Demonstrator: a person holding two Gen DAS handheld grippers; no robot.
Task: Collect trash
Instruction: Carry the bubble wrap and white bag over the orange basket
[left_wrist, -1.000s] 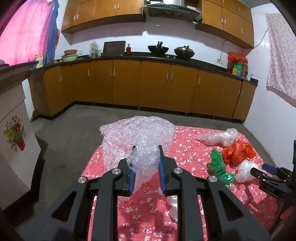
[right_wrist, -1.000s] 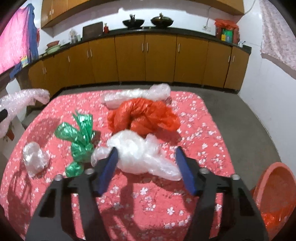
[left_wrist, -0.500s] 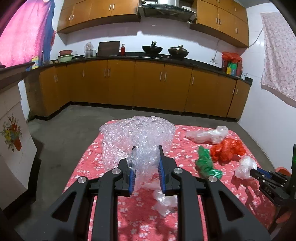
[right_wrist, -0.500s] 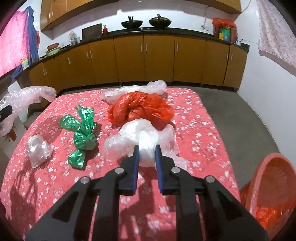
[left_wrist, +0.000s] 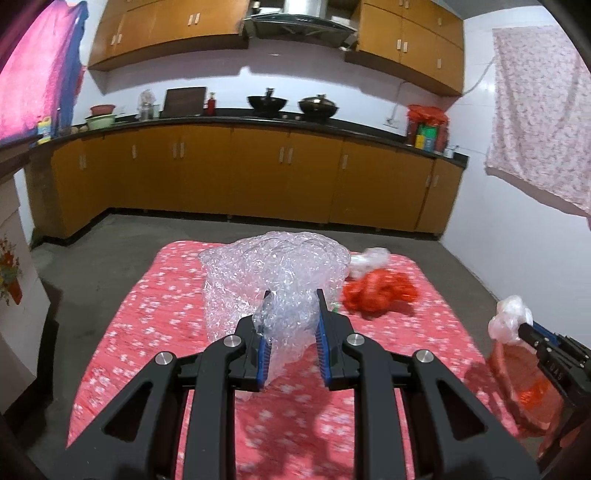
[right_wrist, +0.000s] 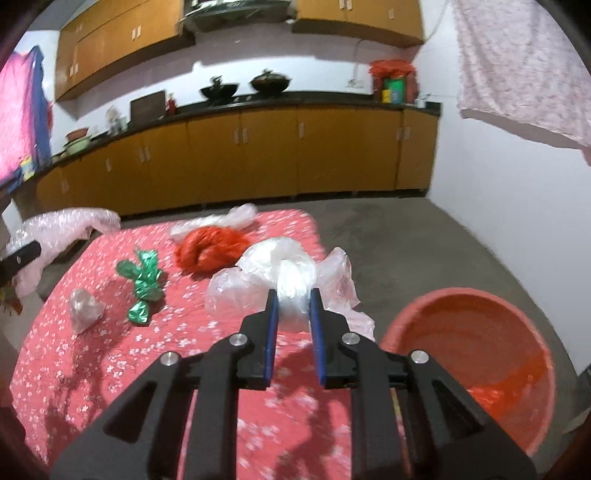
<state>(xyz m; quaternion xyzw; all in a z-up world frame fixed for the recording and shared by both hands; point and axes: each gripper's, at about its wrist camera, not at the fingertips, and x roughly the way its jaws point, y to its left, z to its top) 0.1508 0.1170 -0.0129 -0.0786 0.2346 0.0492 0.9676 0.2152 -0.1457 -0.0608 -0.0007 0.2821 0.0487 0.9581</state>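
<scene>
LEFT: my left tool (left_wrist: 291, 317) clamped on bubble wrap (left_wrist: 273, 273), lifted above bench (left_wrist: 155, 306) | RIGHT: my right tool (right_wrist: 293, 314) clamped on white bag (right_wrist: 291, 275), carried beside red basin (right_wrist: 476, 350) for dropping | REMAINING: red bag (right_wrist: 210, 249), green bag (right_wrist: 142, 277) on bench.

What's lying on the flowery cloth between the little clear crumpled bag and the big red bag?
In the right wrist view, the twisted green plastic bag lies between the small clear crumpled bag and the red plastic bag.
</scene>
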